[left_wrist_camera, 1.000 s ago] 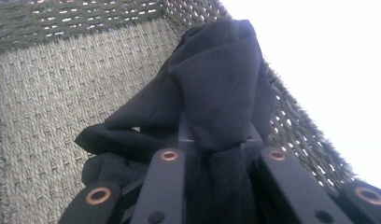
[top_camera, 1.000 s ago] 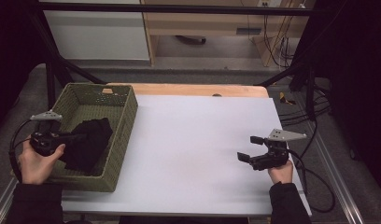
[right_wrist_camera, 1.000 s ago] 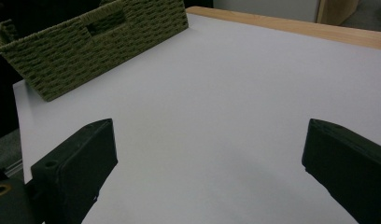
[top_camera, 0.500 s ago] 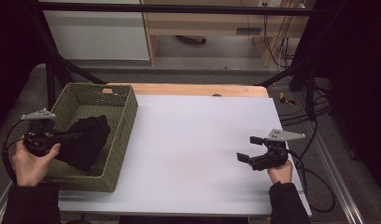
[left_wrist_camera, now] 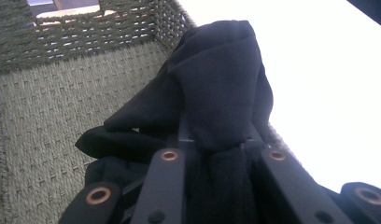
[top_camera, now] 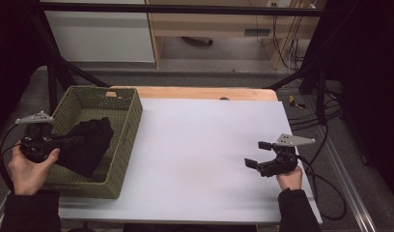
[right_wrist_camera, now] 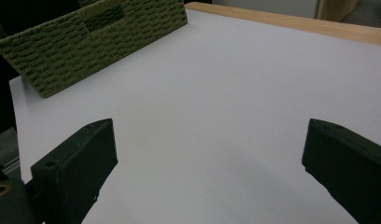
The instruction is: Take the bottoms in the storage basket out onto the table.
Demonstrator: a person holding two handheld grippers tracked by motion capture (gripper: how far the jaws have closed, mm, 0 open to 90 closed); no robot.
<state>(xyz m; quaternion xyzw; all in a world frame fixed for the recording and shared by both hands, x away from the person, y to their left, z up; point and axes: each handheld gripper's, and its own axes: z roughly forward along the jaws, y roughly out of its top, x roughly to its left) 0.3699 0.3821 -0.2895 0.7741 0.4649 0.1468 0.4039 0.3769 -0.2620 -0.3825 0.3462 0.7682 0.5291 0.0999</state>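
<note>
White sheeting covers the worktop, with a wooden strip left bare along its far edge and dark frame legs, cables and cabinets seen beyond it. A green woven basket is placed at the worktop's left end, and a black cloth is bunched inside it against the right-hand wall. The left gripper is reached over the basket's left side and is clamped on the cloth: in the left gripper view the fabric is seen pinched between the jaws and draped up ahead of them, above the woven floor of the basket. The cloth thus lies directly in front of the left gripper, its bulk extending away toward the worktop's middle. The right gripper is held well apart near the right edge, jaws spread wide with nothing between them, pointed across the bare surface toward the basket. The left hand is judged by far the nearer to the cloth.
</note>
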